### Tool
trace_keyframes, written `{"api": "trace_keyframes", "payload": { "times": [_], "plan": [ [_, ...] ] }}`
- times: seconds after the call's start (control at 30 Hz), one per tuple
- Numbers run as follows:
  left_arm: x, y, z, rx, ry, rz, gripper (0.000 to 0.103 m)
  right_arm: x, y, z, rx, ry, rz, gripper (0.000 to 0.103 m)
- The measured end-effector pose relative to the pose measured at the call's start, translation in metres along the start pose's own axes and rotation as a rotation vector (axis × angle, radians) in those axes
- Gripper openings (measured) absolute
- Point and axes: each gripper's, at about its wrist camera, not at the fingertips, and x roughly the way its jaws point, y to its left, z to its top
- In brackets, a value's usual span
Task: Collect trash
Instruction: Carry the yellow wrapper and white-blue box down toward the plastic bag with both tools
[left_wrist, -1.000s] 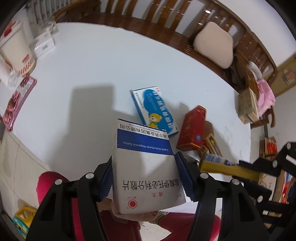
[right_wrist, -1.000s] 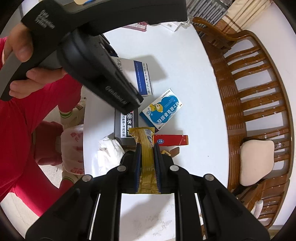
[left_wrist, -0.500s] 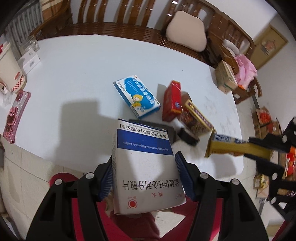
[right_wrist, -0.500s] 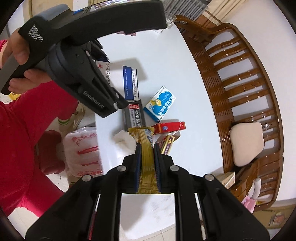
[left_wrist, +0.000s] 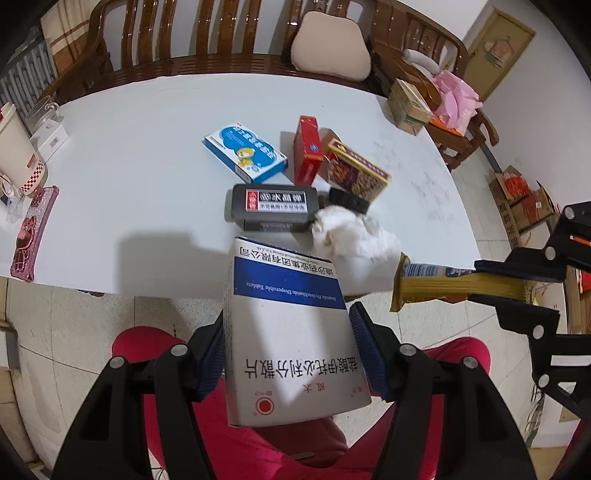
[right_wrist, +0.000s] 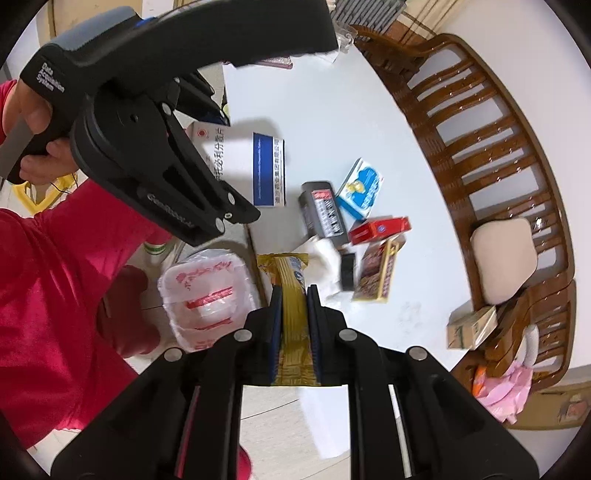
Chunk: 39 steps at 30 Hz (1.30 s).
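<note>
My left gripper (left_wrist: 288, 325) is shut on a white and blue medicine box (left_wrist: 288, 332), held off the near edge of the white table (left_wrist: 147, 122); the box also shows in the right wrist view (right_wrist: 251, 170). My right gripper (right_wrist: 293, 291) is shut on a yellow snack wrapper (right_wrist: 291, 295), which shows at the right in the left wrist view (left_wrist: 443, 284). On the table lie a blue box (left_wrist: 245, 151), a red box (left_wrist: 307, 149), a dark grey box (left_wrist: 271, 206), a patterned yellow-edged box (left_wrist: 356, 170) and crumpled white tissue (left_wrist: 351, 236). A plastic-lined bin (right_wrist: 207, 295) stands on the floor beside the table.
A wooden bench (left_wrist: 221, 40) with a beige cushion (left_wrist: 332, 44) runs behind the table. A pink phone case (left_wrist: 33, 229) and a white container (left_wrist: 14, 155) sit at the table's left end. The person's red clothing (right_wrist: 55, 277) is close by.
Both grippers have pulled back from the table toward the person, still holding the box and the wrapper. The bin has come into fuller view under the right gripper.
</note>
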Motion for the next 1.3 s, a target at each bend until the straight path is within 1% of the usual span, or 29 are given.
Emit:
{"api": "trace_keyframes", "payload": {
  "times": [0.17,0.27,0.3,0.4,0.5,0.67,0.87,0.93,1.03,1.17,1.23,1.3],
  "plan": [
    [0.005,-0.005,-0.021,0.03,0.013,-0.001,0.06,0.005,0.02,-0.011,0.027,0.013,0.021,0.014],
    [0.015,-0.009,-0.034,0.053,0.037,-0.007,0.06,0.009,0.033,-0.018,0.041,0.026,0.035,0.014],
    [0.019,-0.011,-0.04,0.062,0.049,-0.01,0.06,0.014,0.041,-0.022,0.061,0.034,0.054,0.014],
    [0.027,-0.012,-0.052,0.075,0.064,-0.019,0.06,0.021,0.05,-0.027,0.069,0.047,0.054,0.014],
    [0.038,-0.012,-0.064,0.077,0.082,-0.024,0.061,0.03,0.06,-0.034,0.103,0.05,0.073,0.014],
    [0.061,-0.011,-0.085,0.088,0.119,-0.011,0.061,0.047,0.073,-0.045,0.174,0.051,0.083,0.014],
    [0.089,-0.011,-0.105,0.079,0.153,-0.008,0.061,0.083,0.084,-0.06,0.265,0.064,0.097,0.014],
    [0.097,-0.012,-0.11,0.088,0.152,-0.002,0.061,0.087,0.085,-0.062,0.278,0.064,0.101,0.014],
    [0.108,-0.015,-0.116,0.106,0.142,0.002,0.061,0.104,0.088,-0.069,0.327,0.071,0.102,0.014],
    [0.123,-0.017,-0.12,0.128,0.123,0.01,0.061,0.136,0.091,-0.08,0.398,0.084,0.11,0.014],
    [0.131,-0.019,-0.123,0.141,0.119,0.027,0.061,0.15,0.093,-0.083,0.434,0.091,0.121,0.014],
    [0.141,-0.02,-0.124,0.142,0.128,0.029,0.061,0.169,0.096,-0.087,0.483,0.091,0.118,0.014]
  ]
}}
